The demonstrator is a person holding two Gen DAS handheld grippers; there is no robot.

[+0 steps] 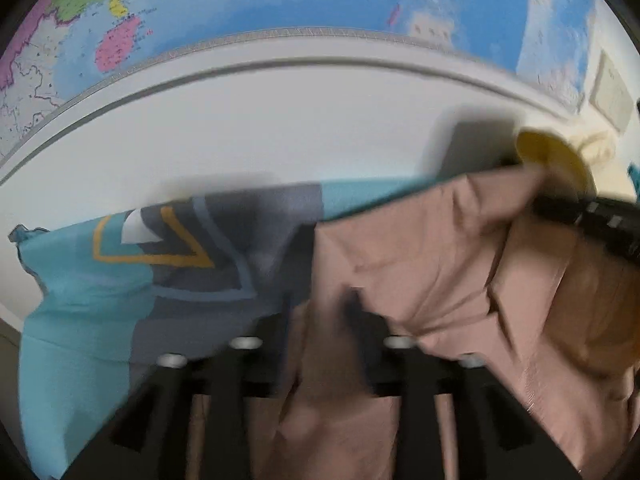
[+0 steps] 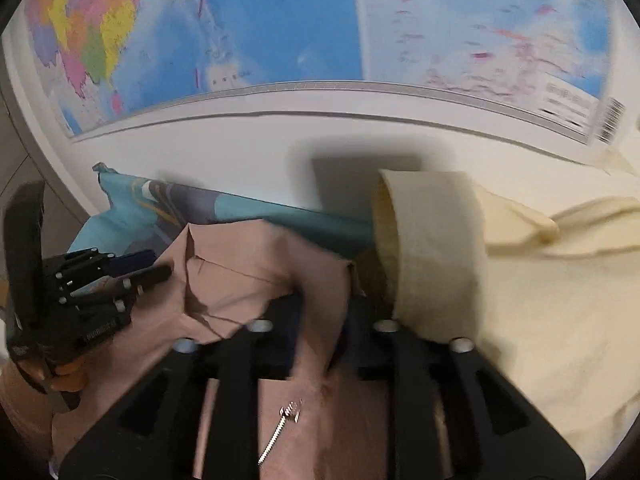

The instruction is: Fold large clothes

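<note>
Because the fold turns on which way the cloth runs from each tool, we start with the largest thing, the white table [image 1: 248, 128], which spreads below the wall map [image 2: 280, 20] and carries everything. On it lies a teal and grey printed cloth [image 1: 80, 280], and over that the pink garment [image 2: 248, 264], the piece we are folding. Its long axis seems to run across both wrist views, from one tool to the other, with the bulk lying ahead of the jaws toward the map. A cream garment [image 2: 540, 300] sits just beside it on the right gripper's side (we judge it a later job).

The right gripper [image 2: 320, 320] has a ridge of pink fabric running up between its jaws, which look pressed onto it. The left gripper [image 1: 320, 320] also has pink cloth between its jaws; blur keeps us from telling whether they pinch it or merely straddle it. In the right wrist view, the left gripper sits at the garment's far left edge. Each hand is nearest its own end, so we judge the coming move a joint carry forward.
</note>
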